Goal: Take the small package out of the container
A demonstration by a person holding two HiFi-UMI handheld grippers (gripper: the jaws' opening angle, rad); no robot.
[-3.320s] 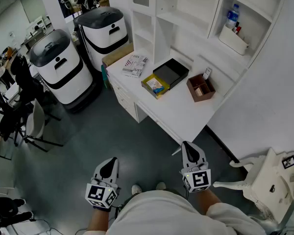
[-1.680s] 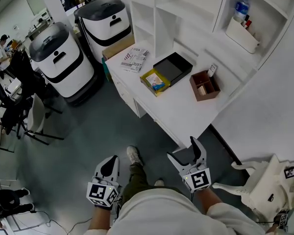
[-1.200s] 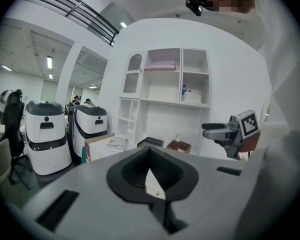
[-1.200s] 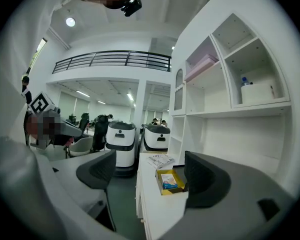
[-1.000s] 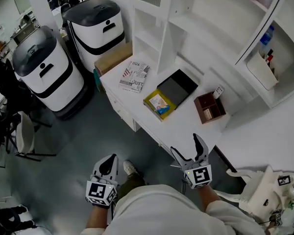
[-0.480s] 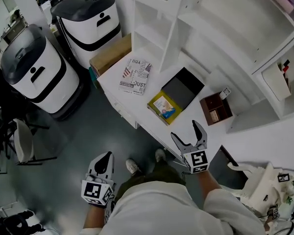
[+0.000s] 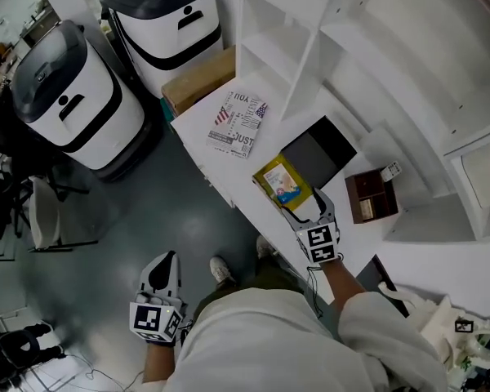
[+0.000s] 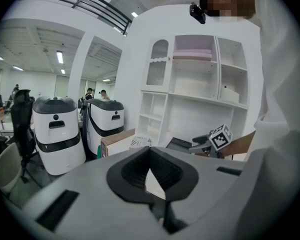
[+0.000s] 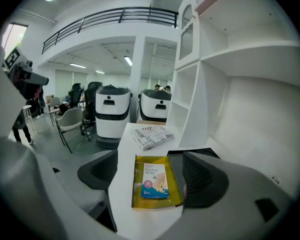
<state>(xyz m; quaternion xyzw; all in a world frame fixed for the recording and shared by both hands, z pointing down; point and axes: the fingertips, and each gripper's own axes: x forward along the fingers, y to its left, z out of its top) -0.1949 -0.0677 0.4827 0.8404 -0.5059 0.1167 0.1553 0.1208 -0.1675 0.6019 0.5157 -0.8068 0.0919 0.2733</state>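
Observation:
A shallow yellow container (image 7: 271,175) lies on the white desk (image 7: 220,158), and the small blue-and-white package (image 7: 288,186) lies flat inside it. My right gripper (image 7: 307,209) hovers over the desk's near edge, just short of the container, open and holding nothing. In the right gripper view the container (image 9: 140,200) and the package (image 9: 155,181) sit between the spread fingers (image 9: 99,172) of my right gripper (image 9: 151,168). My left gripper (image 7: 165,265) hangs low over the floor, away from the desk, shut and empty; its own view shows my left gripper (image 8: 150,159) closed.
A black tray (image 7: 318,149) touches the container's far side. A magazine (image 7: 238,123) lies further left, a brown box (image 7: 371,197) to the right. White shelves (image 7: 310,47) rise behind the desk. Two white machines (image 7: 69,92) and a cardboard box (image 7: 200,78) stand left.
The person has walked up to the desk. My right gripper opened and moved forward to the yellow container. My left gripper stayed low and shut.

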